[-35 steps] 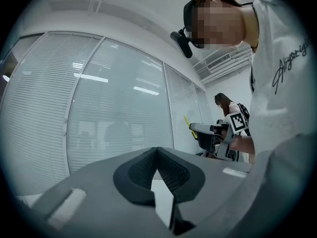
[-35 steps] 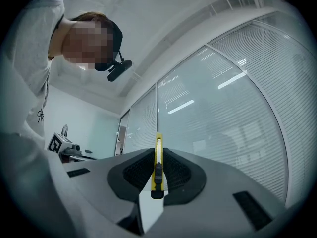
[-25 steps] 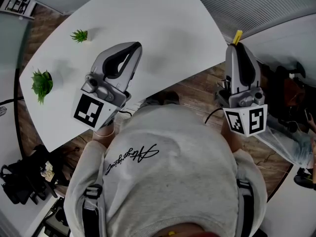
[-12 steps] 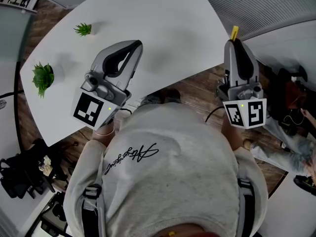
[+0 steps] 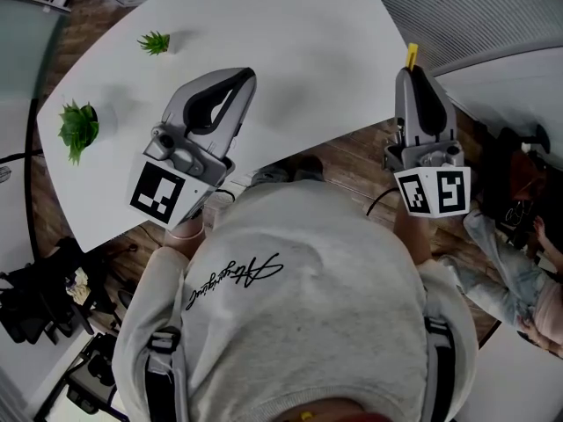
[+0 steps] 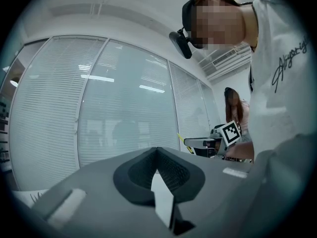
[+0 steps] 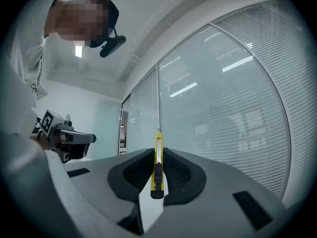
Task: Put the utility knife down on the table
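Utility knife (image 7: 157,165) | yellow, pinched in right gripper (image 5: 413,70) jaws, upper right of frame | we have edged it leftward over the last second, to the tabletop (image 5: 290,33) edge | left gripper (image 5: 239,84) jaws pressed together, empty | knife not yet laid down.

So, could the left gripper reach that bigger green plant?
Probably yes: only bare table lies between the left gripper and the bigger plant, though its jaws are shut and would need opening first.
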